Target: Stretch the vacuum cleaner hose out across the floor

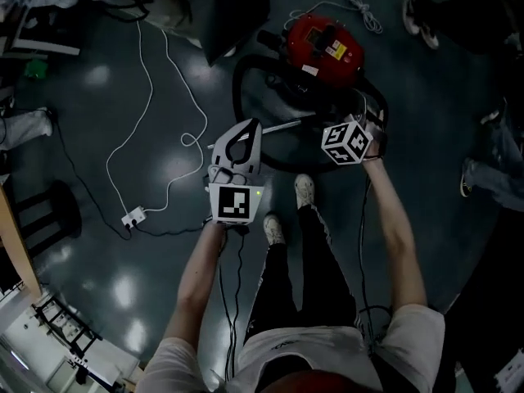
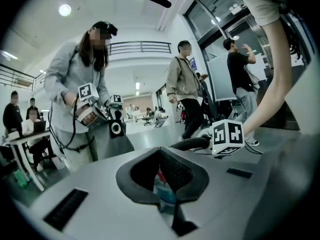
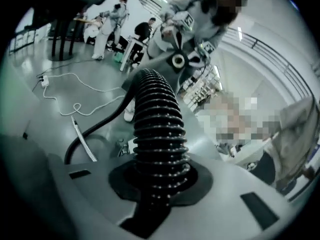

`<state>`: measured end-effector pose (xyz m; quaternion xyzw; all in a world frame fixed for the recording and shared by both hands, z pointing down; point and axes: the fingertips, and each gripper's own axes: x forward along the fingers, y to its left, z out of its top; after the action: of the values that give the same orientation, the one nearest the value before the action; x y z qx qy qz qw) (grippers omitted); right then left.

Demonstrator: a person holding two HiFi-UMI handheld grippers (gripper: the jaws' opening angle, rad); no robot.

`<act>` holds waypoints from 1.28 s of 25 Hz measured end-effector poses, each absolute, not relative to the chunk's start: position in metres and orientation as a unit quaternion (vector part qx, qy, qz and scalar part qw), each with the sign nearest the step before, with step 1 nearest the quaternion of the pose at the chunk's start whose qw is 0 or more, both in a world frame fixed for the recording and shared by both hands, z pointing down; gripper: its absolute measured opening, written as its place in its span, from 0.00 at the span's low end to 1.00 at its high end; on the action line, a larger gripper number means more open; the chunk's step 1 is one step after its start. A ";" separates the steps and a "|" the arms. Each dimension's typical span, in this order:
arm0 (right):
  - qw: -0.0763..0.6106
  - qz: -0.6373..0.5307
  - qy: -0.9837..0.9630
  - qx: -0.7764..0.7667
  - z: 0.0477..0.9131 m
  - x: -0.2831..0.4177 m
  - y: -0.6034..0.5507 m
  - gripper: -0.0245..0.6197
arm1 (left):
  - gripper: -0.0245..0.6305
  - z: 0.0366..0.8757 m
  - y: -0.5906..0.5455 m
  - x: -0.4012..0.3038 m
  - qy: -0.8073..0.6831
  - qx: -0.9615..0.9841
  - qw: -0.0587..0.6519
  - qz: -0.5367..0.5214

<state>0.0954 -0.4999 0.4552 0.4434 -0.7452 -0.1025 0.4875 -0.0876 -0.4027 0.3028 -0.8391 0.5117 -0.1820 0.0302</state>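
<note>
1. Progress was slight. The hose (image 1: 244, 79) lay in a wide black loop on the floor (image 1: 98, 137), close against the red vacuum cleaner (image 1: 324, 46) on your side of it. It was not yet drawn out in a line.
2. Your right tongs (image 3: 159, 180) were clamped on the ribbed hose, which rose straight out from between the pads. From that I judged the pick-up done and the pulling still to come.
3. Your left tongs (image 2: 163, 179) were closed together with nothing between them, held beside the right and taking no part in the grip.
4. What remained, as I judged it, was to carry the gripped section away from the vacuum cleaner until the loop opened out along the floor, then let go.
5. Only the head view showed you the whole loop. It also showed the white power cord (image 1: 151, 80) trailing to a power strip (image 1: 133, 216) on your left, well apart from the hose.
6. Only the right gripper view showed the grip itself. In the head view the marker cube (image 1: 345, 142) hid it.
7. Only the left gripper view showed the hose from the side, running in behind that marker cube, with bystanders standing beyond it.
</note>
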 end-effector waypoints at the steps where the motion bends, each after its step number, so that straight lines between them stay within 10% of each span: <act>1: 0.476 -0.128 -0.750 0.441 0.419 0.084 -0.492 0.20 | 0.05 0.277 -0.399 -0.088 0.512 -0.840 0.048 -0.173; 11: 0.414 -0.321 -0.740 0.422 0.098 0.020 -0.346 0.20 | 0.07 0.023 -0.263 -0.088 0.426 -0.888 0.147 -0.091; 16: 0.404 -0.422 -0.701 0.409 -0.012 0.023 -0.270 0.20 | 0.50 -0.034 -0.199 -0.066 0.345 -0.922 0.158 -0.080; 32: 0.336 -0.600 -0.623 0.373 -0.185 0.044 -0.068 0.20 | 0.50 -0.126 0.004 0.030 0.082 -0.977 0.159 -0.117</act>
<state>0.0441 -0.0680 -0.1855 0.3732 -0.6226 -0.6000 0.3362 0.0298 0.0043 -0.1263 -0.9769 0.0817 -0.1168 0.1590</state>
